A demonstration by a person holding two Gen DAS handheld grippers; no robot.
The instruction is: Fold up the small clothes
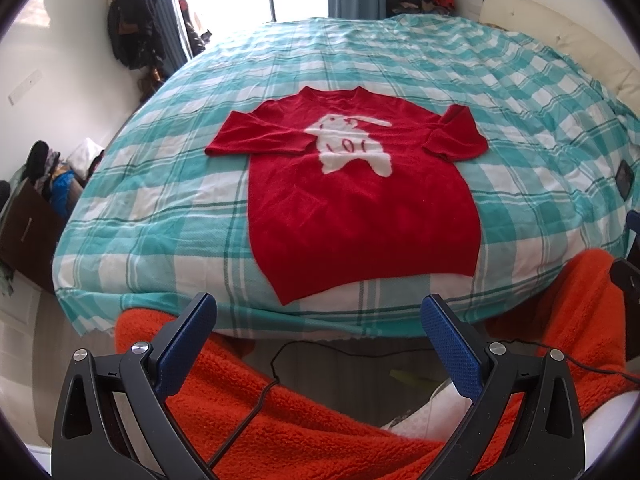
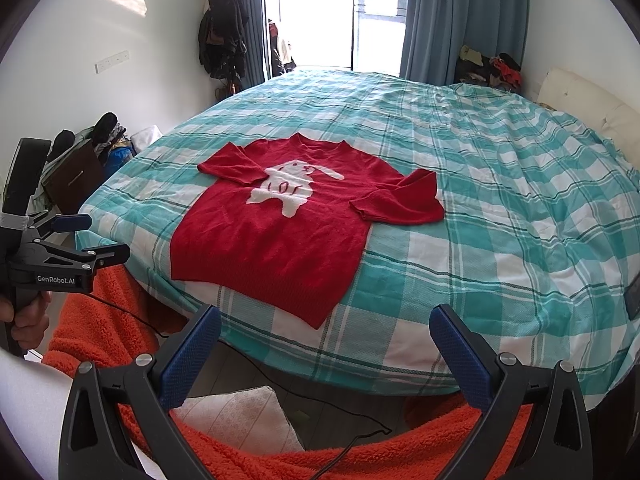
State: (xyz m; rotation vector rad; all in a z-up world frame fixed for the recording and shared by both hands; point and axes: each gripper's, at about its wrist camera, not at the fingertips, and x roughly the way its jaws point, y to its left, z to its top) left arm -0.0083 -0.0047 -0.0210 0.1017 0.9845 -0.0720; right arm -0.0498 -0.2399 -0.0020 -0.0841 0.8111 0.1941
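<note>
A small red sweater (image 1: 360,208) with a white animal picture lies flat, front up, on the teal checked bed; both sleeves are folded in across the chest. It also shows in the right wrist view (image 2: 272,236). My left gripper (image 1: 318,304) is open and empty, held back from the bed's near edge, below the sweater's hem. It shows from the side in the right wrist view (image 2: 100,240). My right gripper (image 2: 326,316) is open and empty, also short of the near edge, right of the hem corner.
The bed (image 1: 520,120) fills most of both views. A dark phone-like object (image 1: 625,179) lies at its right edge. An orange fleece (image 1: 304,412) and a black cable (image 1: 276,364) are under the grippers. Bags and clothes (image 1: 52,176) pile by the left wall.
</note>
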